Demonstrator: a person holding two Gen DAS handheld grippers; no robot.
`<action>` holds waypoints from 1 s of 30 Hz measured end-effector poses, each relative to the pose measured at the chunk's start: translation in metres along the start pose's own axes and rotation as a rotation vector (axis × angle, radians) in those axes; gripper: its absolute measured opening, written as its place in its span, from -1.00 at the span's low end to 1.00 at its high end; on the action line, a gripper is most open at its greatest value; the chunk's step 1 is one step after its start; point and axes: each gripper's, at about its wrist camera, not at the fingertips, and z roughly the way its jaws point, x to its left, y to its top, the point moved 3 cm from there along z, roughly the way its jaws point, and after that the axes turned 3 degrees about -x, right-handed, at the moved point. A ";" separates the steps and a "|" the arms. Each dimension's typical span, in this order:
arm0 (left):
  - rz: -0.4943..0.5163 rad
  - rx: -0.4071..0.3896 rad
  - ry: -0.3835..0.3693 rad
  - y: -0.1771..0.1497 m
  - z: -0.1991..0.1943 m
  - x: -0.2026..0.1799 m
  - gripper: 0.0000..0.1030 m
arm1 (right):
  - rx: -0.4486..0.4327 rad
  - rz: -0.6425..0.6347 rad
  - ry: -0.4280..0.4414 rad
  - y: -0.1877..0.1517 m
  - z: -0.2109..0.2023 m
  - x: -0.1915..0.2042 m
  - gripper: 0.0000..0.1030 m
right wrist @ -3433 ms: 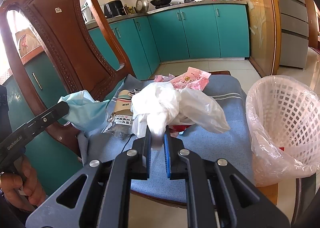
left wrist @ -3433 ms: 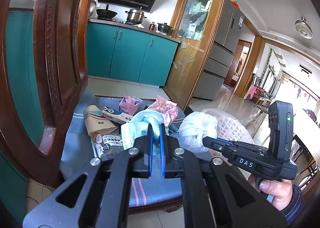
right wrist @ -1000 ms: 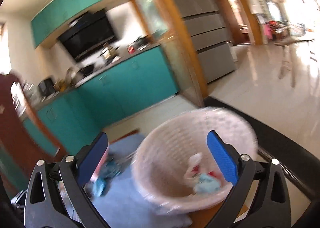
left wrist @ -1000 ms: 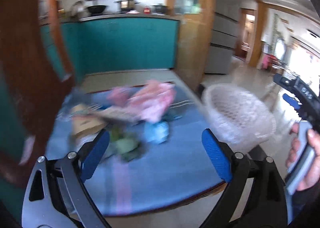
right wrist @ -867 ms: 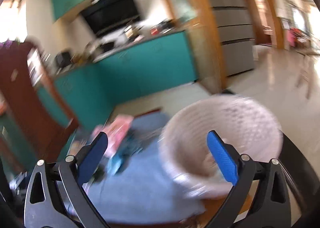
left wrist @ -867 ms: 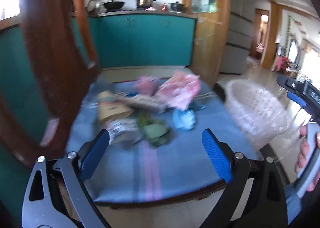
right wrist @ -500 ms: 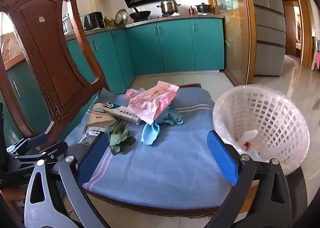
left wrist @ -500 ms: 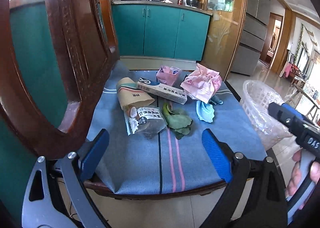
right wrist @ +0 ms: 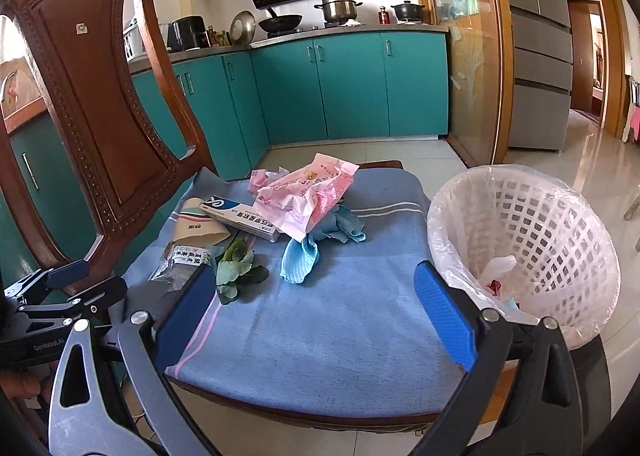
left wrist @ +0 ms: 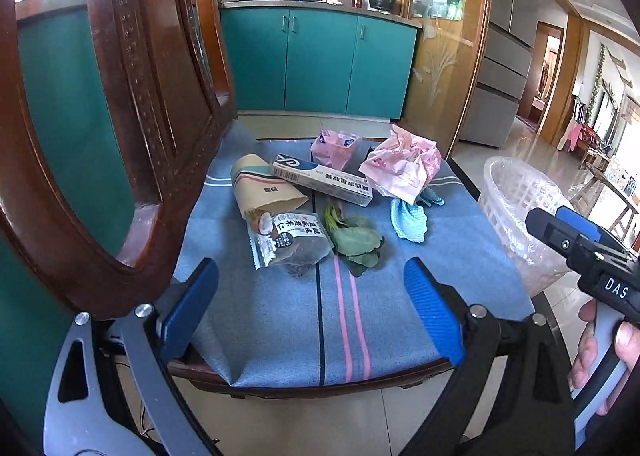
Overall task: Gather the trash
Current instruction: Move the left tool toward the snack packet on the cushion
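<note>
Trash lies on a blue chair cushion [left wrist: 280, 320]: a clear snack packet [left wrist: 290, 240], green leaves [left wrist: 356, 242], a tan paper cup [left wrist: 264, 192], a long white box [left wrist: 324, 180], a pink wrapper [left wrist: 402, 172], a small pink pack [left wrist: 334, 144] and a blue mask [left wrist: 408, 218]. A lined white basket [right wrist: 524, 244] stands to the right and holds a white bag and other trash. My left gripper [left wrist: 312, 312] is open and empty over the cushion's front. My right gripper [right wrist: 314, 312] is open and empty, over the cushion's front beside the basket.
A carved wooden chair back [right wrist: 100, 116] rises on the left. Teal kitchen cabinets [right wrist: 352, 84] stand behind, with a fridge [right wrist: 540, 44] and a tiled floor [right wrist: 600, 160] on the right. The right gripper's body shows in the left wrist view [left wrist: 580, 252].
Both grippers let go of the mask and the white bag into the basket and opened. Both have swung back to face the cushion, and the views have steadied.
</note>
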 end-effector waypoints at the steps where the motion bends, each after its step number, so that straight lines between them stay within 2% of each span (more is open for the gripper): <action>1: 0.000 0.001 0.000 0.000 0.000 0.000 0.81 | 0.000 0.000 0.000 0.000 0.000 0.000 0.89; 24: 0.025 0.029 0.022 -0.006 0.010 -0.002 0.81 | 0.008 0.003 0.004 0.000 -0.001 -0.001 0.89; 30: 0.058 0.040 0.063 -0.005 0.019 0.004 0.80 | 0.011 0.003 0.003 -0.001 0.000 -0.001 0.89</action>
